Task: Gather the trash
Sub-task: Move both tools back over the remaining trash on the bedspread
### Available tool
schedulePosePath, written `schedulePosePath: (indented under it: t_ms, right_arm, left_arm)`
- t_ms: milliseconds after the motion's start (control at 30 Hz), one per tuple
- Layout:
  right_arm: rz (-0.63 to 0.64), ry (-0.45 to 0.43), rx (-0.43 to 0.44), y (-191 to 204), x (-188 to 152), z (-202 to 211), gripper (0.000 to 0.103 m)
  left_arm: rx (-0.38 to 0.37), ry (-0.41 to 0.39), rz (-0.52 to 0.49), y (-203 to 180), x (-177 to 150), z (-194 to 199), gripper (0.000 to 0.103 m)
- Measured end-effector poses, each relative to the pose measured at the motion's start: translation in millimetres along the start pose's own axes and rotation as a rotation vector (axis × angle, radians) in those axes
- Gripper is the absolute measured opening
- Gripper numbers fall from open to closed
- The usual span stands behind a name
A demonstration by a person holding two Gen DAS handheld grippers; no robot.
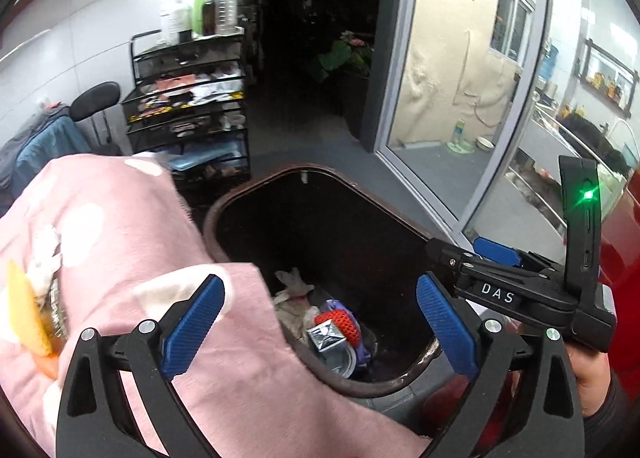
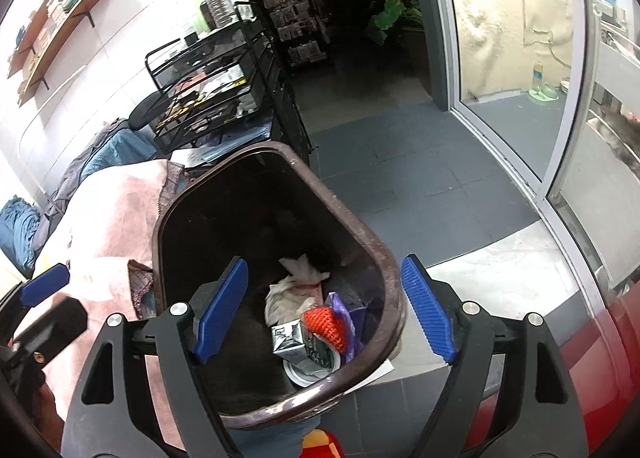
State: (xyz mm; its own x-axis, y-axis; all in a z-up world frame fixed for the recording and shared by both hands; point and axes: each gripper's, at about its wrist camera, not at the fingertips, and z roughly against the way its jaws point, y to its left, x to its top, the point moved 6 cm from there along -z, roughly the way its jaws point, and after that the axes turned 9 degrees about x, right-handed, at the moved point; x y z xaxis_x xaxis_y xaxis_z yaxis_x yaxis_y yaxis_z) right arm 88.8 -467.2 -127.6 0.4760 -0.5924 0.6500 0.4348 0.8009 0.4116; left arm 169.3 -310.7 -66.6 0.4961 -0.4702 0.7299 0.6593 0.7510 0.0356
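Left wrist view first: my left gripper has its blue pads spread wide with nothing clamped between them; no earlier picture, so I report only that they stand apart; the left pad hangs over a pink spotted cloth, the right pad over the near right rim of the brown trash bin; between the pads I look straight down into the bin, where the trash lies at its bottom: a crumpled white tissue, an orange-red mesh piece, a silvery carton and a purple wrapper; on the cloth's left edge sit a yellow scrap and more white tissue, outside the bin; my right gripper shows at the right edge of this view, a hand under it; beyond the bin stands a black mesh trolley with bottles on top, and a glass door to the right. Right wrist view: the right gripper is also wide open and empty; its left pad hangs over the bin's mouth, its right pad outside the right rim; the carton, mesh piece and tissue lie against the bin's near right corner; grey floor tiles run to the door.
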Motion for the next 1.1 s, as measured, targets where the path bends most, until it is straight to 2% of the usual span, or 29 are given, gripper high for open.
schedulePosePath:
  t_ms: [167,333,533,667,800,933,1100]
  right_arm:
    - [0.03,0.009,0.031,17,-2,-2,0.079]
    - [0.072,0.027,0.077,43,-7,-6,0.079]
    - [0.133,0.058,0.151,83,-14,-13,0.08]
    - [0.178,0.075,0.197,110,-19,-16,0.081]
    - [0.216,0.085,0.239,134,-21,-18,0.082]
    - [0.258,0.099,0.273,159,-25,-20,0.082]
    - [0.311,0.114,0.324,191,-30,-20,0.082]
  left_arm:
    - [0.044,-0.04,0.038,24,-4,16,0.096]
    - [0.06,-0.062,0.12,60,-11,32,0.096]
    - [0.211,-0.065,0.137,108,-21,45,0.096]
    - [0.276,-0.068,0.189,151,-29,52,0.096]
    - [0.354,-0.039,0.222,195,-40,48,0.096]
    - [0.409,0.03,0.212,232,-46,31,0.094]
    - [0.419,0.11,0.211,255,-52,8,0.088]
